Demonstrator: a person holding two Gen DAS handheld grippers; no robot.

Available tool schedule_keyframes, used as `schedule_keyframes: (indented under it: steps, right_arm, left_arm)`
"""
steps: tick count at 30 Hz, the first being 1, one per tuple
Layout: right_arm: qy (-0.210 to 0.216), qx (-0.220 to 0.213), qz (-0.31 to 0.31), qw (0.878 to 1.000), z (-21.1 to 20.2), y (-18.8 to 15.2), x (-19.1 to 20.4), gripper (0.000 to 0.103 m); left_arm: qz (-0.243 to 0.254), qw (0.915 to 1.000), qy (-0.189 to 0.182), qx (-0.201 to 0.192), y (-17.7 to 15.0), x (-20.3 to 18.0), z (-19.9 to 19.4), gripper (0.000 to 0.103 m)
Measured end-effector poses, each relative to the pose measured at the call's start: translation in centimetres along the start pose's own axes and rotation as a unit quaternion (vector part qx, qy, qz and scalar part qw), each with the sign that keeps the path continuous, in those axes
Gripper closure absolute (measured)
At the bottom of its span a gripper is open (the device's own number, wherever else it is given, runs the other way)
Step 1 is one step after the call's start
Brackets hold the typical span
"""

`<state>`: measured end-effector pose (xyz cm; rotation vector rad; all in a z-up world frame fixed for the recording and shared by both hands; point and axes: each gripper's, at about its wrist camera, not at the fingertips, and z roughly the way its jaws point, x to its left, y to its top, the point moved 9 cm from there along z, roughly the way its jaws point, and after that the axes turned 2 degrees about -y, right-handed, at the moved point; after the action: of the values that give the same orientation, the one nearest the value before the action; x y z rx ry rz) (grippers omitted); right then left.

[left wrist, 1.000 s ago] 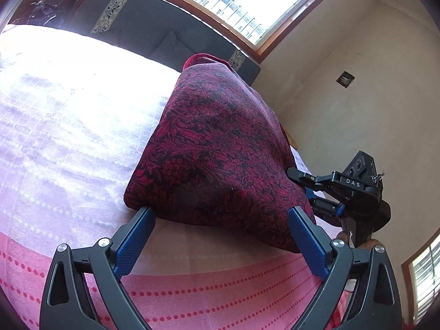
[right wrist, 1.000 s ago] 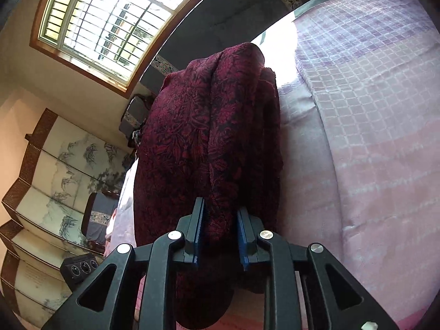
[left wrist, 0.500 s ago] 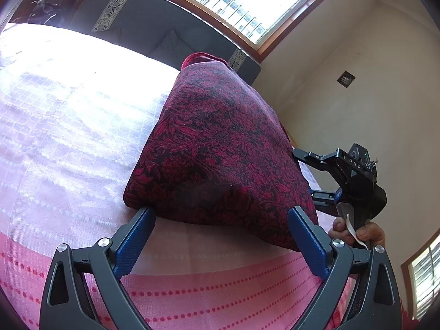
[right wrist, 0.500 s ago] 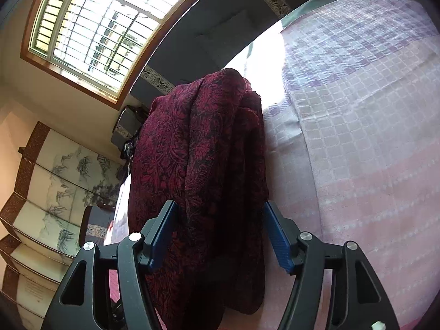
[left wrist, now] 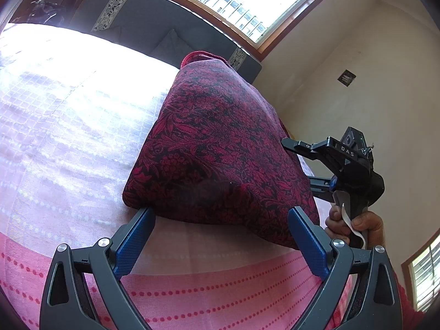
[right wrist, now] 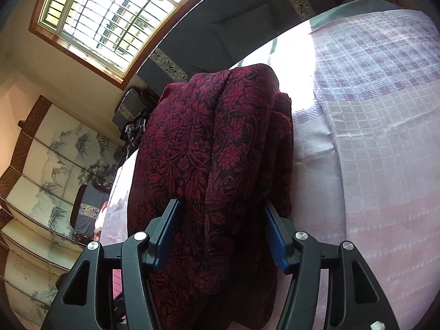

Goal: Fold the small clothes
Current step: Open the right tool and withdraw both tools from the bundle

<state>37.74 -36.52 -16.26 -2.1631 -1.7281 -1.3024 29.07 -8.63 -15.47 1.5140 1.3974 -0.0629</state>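
The cloth (left wrist: 220, 151), dark red with a flower pattern, lies folded in a thick bundle on the bed (left wrist: 68, 137), near its right edge. The left gripper (left wrist: 220, 236) rests low at the bundle's near edge with jaws spread wide and nothing between the pads, probably parked there so the fold is free to settle. The right gripper (right wrist: 220, 233) straddles the bundle's side; its jaws are closing a little, the cloth sits between them, and the pads look just clear of the fabric, though the drape hides the contact line. That placement suits letting the folded edge lie where it was laid.

The left view shows the whole top face of the bundle, the right tool from outside and the hand (left wrist: 354, 225) on its handle. The right view shows instead the stacked layers along the side, and a painted screen (right wrist: 49, 165) beyond the bed.
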Motion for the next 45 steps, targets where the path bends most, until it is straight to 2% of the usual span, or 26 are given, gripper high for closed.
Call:
schedule_keyframes:
  steps: [1,2,3,5,8,10,12,16,18,20,23,29,32,36,40,45]
  right_arm:
    - [0.005,0.002,0.003,1.000,0.1,-0.1,0.0,0.052]
    - [0.009,0.002,0.003,1.000,0.2,-0.1,0.1,0.071]
    - [0.008,0.006,-0.002,1.000,0.5,0.0,0.2,0.078]
    - [0.002,0.006,-0.014,1.000,0.9,0.5,0.7,0.081]
    - [0.001,-0.014,-0.050,0.999,0.6,3.0,2.7,0.083]
    - [0.017,-0.040,-0.070,0.997,-0.3,4.8,4.5,0.084]
    - [0.024,-0.056,-0.073,0.995,-1.0,5.7,4.6,0.084]
    - [0.001,-0.038,-0.040,0.998,0.5,3.5,0.0,0.084]
    - [0.005,-0.037,-0.025,0.999,1.2,2.8,-1.6,0.084]
    - [0.015,-0.045,-0.020,0.999,1.2,2.9,-1.8,0.084]
    - [0.006,-0.045,-0.036,0.998,1.2,2.9,-1.2,0.084]
    - [-0.029,-0.057,-0.079,0.995,1.5,1.7,-1.0,0.082]
    - [-0.042,-0.069,-0.088,0.993,1.6,1.5,-0.7,0.081]
    - [-0.068,-0.086,-0.113,0.988,1.4,0.9,-0.1,0.081]
    - [-0.090,-0.098,-0.134,0.982,1.3,0.4,0.5,0.081]
    - [-0.088,-0.099,-0.132,0.982,1.2,0.3,0.6,0.080]
  left_arm:
    - [0.000,1.0000,0.000,0.000,0.0,0.0,0.0,0.006]
    - [0.000,1.0000,-0.001,-0.001,0.0,0.0,0.0,0.006]
    - [0.002,1.0000,0.000,-0.001,0.0,-0.1,0.0,0.006]
    - [0.007,1.0000,0.003,-0.004,0.0,-0.3,-0.1,0.006]
    - [0.011,0.9998,0.013,-0.010,-0.1,-0.4,-0.3,0.006]
    - [0.003,0.9998,0.017,-0.011,-0.1,-0.1,-0.2,0.006]
    - [-0.004,0.9997,0.020,-0.016,0.0,0.2,-0.4,0.006]
    - [-0.009,0.9997,0.017,-0.015,0.0,0.4,-0.3,0.006]
    - [-0.005,0.9998,0.018,-0.012,-0.2,0.3,-0.2,0.006]
    - [0.001,0.9998,0.017,-0.011,-0.3,0.0,-0.3,0.006]
    - [-0.004,0.9999,0.004,-0.013,-0.1,0.0,-0.7,0.006]
    - [-0.044,0.9984,0.020,-0.031,3.5,1.4,-1.8,0.006]
    - [-0.010,0.9980,0.043,-0.046,6.5,1.0,-2.3,0.006]
    - [0.067,0.9928,0.097,-0.025,9.4,0.0,-0.7,0.006]
    - [0.143,0.9784,0.149,-0.011,10.2,-1.0,1.0,0.006]
    - [0.218,0.9557,0.197,0.013,10.0,-2.1,3.8,0.006]
